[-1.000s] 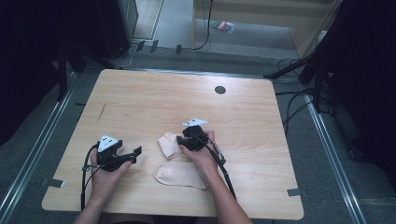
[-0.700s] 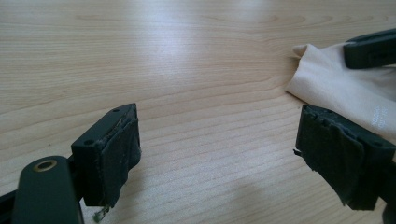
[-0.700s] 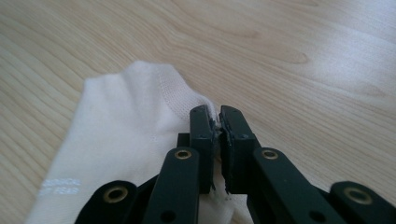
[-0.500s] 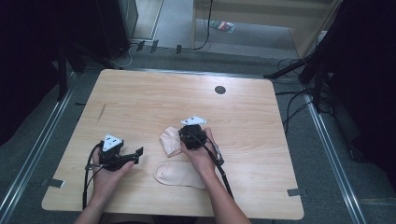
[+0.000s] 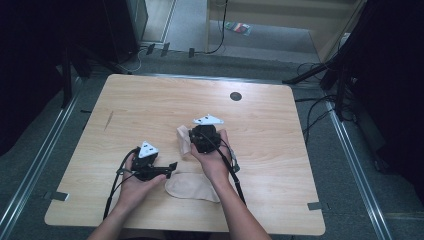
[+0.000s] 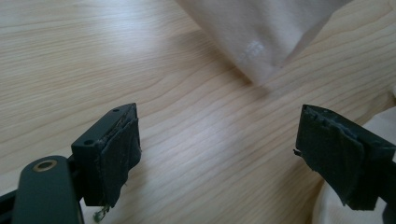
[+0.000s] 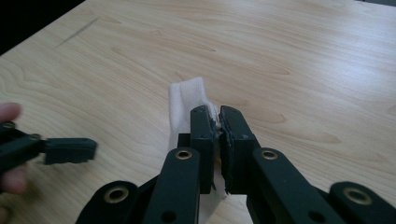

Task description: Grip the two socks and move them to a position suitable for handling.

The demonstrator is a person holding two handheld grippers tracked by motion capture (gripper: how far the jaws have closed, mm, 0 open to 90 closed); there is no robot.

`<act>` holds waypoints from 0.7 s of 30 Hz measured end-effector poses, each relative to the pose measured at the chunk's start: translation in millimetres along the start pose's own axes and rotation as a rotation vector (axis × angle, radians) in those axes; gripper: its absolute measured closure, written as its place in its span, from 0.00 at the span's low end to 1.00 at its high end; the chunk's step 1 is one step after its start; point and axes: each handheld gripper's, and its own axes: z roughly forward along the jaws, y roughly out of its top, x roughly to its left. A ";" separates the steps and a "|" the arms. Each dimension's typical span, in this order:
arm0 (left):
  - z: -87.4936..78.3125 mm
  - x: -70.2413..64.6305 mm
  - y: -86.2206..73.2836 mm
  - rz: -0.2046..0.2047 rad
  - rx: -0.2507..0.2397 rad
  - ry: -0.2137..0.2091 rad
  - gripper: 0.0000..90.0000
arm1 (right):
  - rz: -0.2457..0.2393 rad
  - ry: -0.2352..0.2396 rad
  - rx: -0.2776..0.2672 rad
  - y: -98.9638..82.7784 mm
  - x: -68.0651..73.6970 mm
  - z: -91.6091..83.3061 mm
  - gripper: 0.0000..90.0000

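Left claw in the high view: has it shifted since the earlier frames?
Yes. The left claw has slid right, farther from the table's left edge, toward the flat sock.

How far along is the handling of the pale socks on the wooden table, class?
Done: the right gripper has its jaws shut on the edge of one pale beige fabric sock, lifted off the light wooden table. In hand: the left gripper, jaws open, sits beside the second pale sock lying flat. Left: that sock is ungrasped, and the two aren't yet together.
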 end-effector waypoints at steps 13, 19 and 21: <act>16.9 0.3 19.0 -0.066 -0.017 -0.120 0.59 | 0.048 0.058 -0.034 3.6 5.2 -8.5 0.95; 10.5 5.8 19.0 -0.078 -0.033 -0.105 0.99 | 0.056 0.059 -0.036 3.5 3.7 -10.4 0.93; 6.6 6.6 19.0 -0.075 -0.047 -0.074 1.00 | 0.058 0.058 -0.036 3.1 2.7 -10.3 0.93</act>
